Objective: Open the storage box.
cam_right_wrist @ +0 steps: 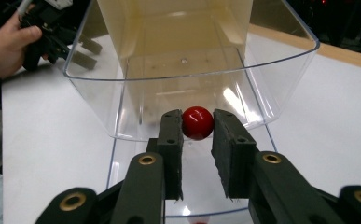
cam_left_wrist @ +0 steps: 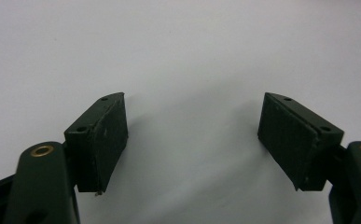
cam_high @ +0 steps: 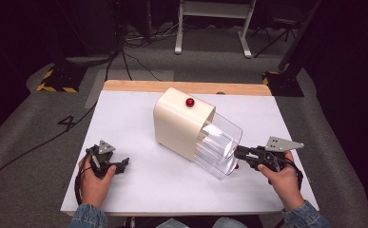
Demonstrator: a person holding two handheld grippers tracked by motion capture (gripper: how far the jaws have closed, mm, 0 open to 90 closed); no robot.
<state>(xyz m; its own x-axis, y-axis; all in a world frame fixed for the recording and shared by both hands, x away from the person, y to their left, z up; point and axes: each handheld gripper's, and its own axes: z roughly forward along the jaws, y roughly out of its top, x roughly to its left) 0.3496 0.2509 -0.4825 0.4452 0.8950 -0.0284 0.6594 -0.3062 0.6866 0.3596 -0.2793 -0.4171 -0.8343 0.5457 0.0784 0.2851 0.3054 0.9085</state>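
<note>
In the high view, a white matte bench (cam_high: 139, 190) with a bare wooden strip along its far edge carries one cream box (cam_high: 179, 121), smooth and round-cornered, lying on its side near the middle. One small glossy red knob (cam_high: 190, 102) sits on the box's upper face. A clear plastic drawer (cam_high: 218, 145), one only, juts from the box's open end toward the person's right. The left tool (cam_high: 120, 165), black with a grey three-cornered plate on top, rests in a hand at the bench's near left, well apart from the box. The right tool (cam_high: 237, 152), with a like plate, reaches the drawer's outer end. Two denim cuffs show at the bottom edge. On the grey floor left of the bench is a black mark shaped like a 4. In the left gripper view, the left tool's (cam_left_wrist: 192, 135) two flat, rubbery black pads stand spread wide over bare white bench surface, holding nothing. In the right gripper view, the right tool (cam_right_wrist: 197, 128) has its two jaws pinching one shiny red ball (cam_right_wrist: 197, 122) at the rim of the transparent drawer (cam_right_wrist: 281, 84), whose hollow runs back into the cream box (cam_right_wrist: 178, 28); the other hand's tool (cam_right_wrist: 52, 32) shows at upper left.
</note>
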